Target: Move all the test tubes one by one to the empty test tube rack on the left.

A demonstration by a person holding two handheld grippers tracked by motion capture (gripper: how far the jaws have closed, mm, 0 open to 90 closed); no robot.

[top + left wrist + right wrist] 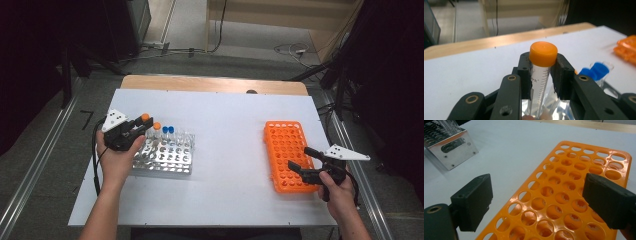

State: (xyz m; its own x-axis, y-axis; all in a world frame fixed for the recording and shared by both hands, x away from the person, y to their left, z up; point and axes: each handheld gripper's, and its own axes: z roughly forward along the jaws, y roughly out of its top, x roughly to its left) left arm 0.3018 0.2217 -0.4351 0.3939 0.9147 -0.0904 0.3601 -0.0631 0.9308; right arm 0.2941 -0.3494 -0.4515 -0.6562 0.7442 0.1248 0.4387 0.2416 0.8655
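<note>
My left gripper is shut on a clear graduated tube with an orange cap, just above the back left corner of the metal tube rack. In the left gripper view the pads clamp the tube right below its cap, and the tube stands upright. A second orange-capped tube and two blue-capped tubes stand in the metal rack's back row. My right gripper stands open over the near part of the orange rack, whose holes are empty.
The white table top lies bare between the two racks. The metal rack is far off in the right gripper view. Cables and dark stands surround the table on the floor.
</note>
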